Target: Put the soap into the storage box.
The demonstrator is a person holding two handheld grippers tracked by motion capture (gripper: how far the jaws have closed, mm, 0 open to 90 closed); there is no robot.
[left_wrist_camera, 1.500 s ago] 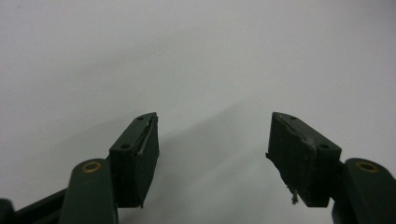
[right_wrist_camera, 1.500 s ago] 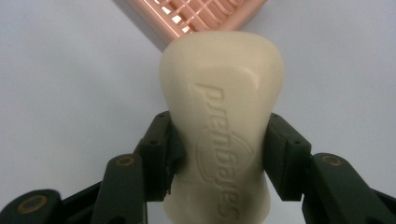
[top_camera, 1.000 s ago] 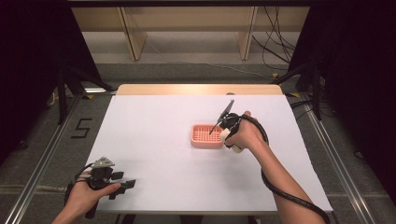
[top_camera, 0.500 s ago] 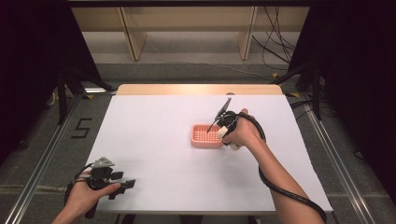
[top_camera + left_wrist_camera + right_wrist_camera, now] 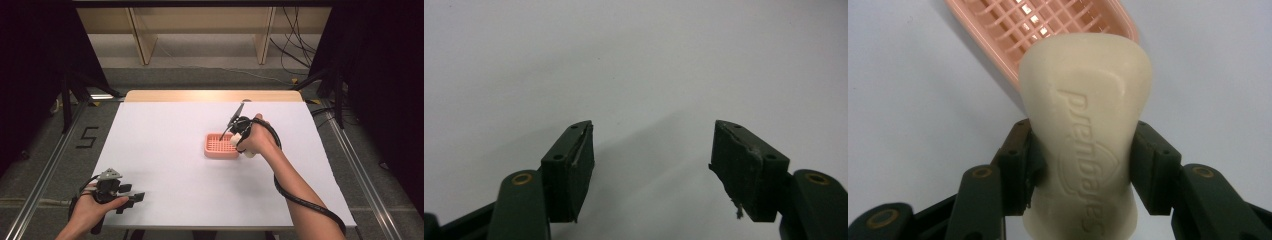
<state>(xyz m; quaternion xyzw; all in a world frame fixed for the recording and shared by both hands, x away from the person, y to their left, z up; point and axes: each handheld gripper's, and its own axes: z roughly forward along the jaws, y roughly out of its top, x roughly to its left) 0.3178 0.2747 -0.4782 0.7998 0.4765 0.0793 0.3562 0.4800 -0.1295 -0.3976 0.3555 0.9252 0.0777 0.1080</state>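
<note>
Overhead, right tongs (image 5: 1083,165) clamp a cream soap bar (image 5: 1087,130) beside a pink soap dish (image 5: 221,145); left tongs (image 5: 651,165) gape wide, holding nothing, over the white tabletop (image 5: 165,150).

Soap bar (image 5: 1087,145): embossed "prengales", partly unclear. Floor marking (image 5: 87,137): "5".

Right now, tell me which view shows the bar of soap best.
The right gripper view: the bar of soap is large there, embossed lettering visible, clamped between the right gripper jaws above the pink soap dish. The high view shows a small pale piece of it at the hand. The left gripper view shows bare table.
</note>
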